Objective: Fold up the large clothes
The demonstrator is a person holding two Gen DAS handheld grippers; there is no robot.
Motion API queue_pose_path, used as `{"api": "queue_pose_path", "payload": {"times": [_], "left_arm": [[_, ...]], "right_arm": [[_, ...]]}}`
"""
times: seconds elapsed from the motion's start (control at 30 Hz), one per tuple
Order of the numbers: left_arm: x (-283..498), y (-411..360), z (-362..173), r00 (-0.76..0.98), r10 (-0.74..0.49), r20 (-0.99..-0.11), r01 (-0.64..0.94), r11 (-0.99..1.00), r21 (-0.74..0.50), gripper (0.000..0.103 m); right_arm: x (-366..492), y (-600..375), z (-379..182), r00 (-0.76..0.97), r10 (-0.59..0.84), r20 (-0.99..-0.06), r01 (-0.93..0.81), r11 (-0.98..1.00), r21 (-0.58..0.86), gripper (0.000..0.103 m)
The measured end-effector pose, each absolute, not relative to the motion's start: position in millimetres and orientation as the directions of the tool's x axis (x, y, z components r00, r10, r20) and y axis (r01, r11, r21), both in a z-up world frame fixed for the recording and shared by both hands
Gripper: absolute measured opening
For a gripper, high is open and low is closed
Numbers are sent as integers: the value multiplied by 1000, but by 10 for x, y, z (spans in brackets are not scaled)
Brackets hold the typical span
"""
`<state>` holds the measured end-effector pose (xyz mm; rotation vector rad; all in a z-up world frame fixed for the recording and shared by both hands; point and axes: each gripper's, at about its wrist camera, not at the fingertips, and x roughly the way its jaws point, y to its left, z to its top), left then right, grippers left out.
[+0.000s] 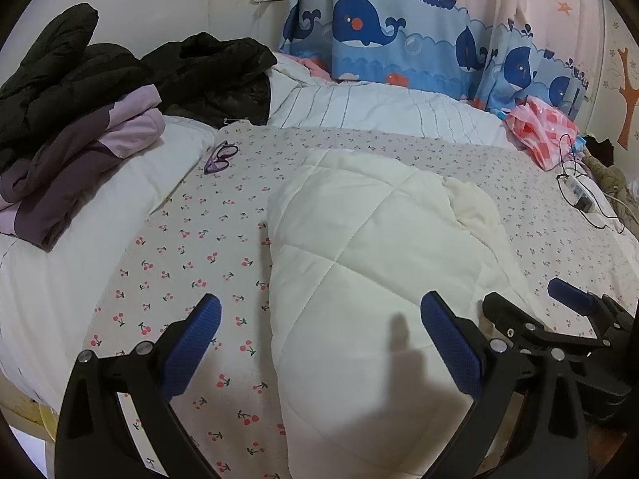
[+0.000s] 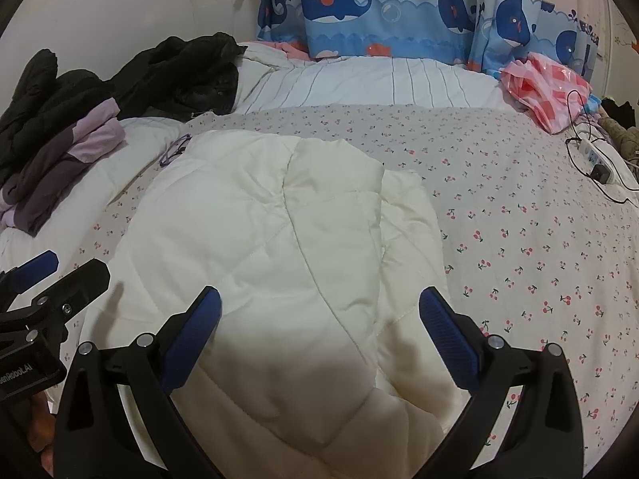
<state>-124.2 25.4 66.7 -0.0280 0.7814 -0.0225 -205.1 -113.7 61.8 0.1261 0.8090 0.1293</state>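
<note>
Right tongs (image 2: 319, 319) agape above quilted garment (image 2: 279, 215)

Soft, even indoor light, slightly dim. Gripper shadows fall on the white quilted garment (image 1: 371, 279) near the bottom. Fisheye bending curves the edges; corners are black.

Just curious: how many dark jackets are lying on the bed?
2: one at the far left above purple clothes, another beside it near the wall. More may be hidden.

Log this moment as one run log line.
left gripper: open, empty | right gripper: open, empty | white quilted coat: partly folded on cherry-print bed sheet | both grippers above coat's near end
</note>
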Motion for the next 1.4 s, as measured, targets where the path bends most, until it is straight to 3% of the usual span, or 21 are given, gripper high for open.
{"api": "queue_pose_path", "payload": {"times": [1.4], "left_arm": [[-1211,296,655,699,-28,-714,5,999,-34,96]], "right_arm": [[-2056,-1070,640,692,170,-702,-70,983,169,96]]}}
